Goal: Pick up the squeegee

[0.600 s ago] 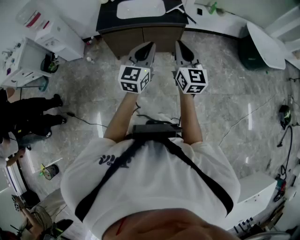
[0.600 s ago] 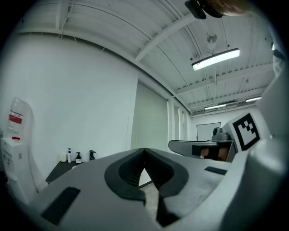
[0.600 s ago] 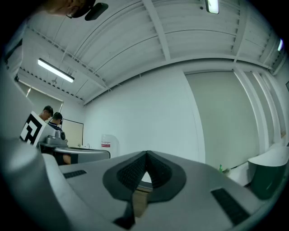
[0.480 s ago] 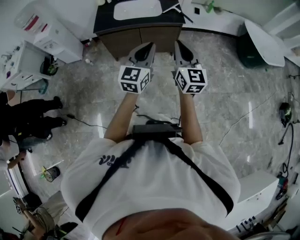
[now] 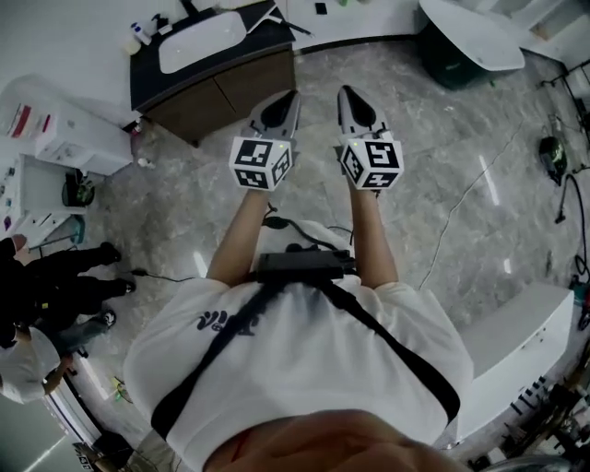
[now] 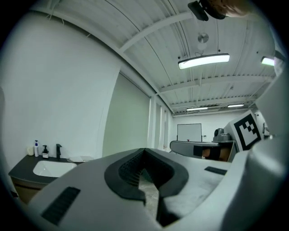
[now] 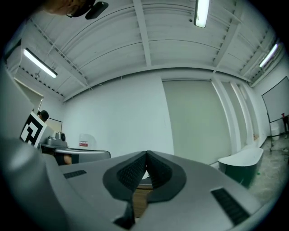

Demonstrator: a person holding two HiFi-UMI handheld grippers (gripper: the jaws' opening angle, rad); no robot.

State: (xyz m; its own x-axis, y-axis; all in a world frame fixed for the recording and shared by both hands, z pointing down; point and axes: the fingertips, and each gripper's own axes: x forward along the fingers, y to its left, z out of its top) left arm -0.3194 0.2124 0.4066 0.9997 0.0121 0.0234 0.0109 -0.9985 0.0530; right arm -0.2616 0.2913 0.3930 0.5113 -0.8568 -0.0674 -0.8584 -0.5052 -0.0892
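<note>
Wearer stood on grey marble floor [image 5: 442, 157], both arms held out level ahead. Left gripper [image 5: 294, 93] and right gripper [image 5: 342, 90] sat side by side, near each other but apart, each over bare floor and touching nothing. Left gripper's own view showed the jaws pressed together at the tips, nothing between them. Right gripper's own view showed the same: jaws closed tip to tip, empty. Marker cubes [image 5: 261, 163] faced up behind the jaws. Vanity [image 5: 230, 88] stood ahead and to the left of the grippers, well apart from them, dark top with a white sink [image 5: 198, 44] set in it. Small bottles [image 5: 138, 35] stood at the top's left end. A thin dark item [image 5: 293, 28] lay at the top's right end, overhanging the corner; too small to say whether it was the squeegee, which I could not pick out for certain in any view. Bathtub [image 5: 461, 41] stood ahead to the right. White counter [image 5: 516, 341] ran along the lower right. A bystander in black [image 5: 46, 286] stood at the left edge, a cable [image 5: 166, 274] trailing across the floor nearby.
</note>
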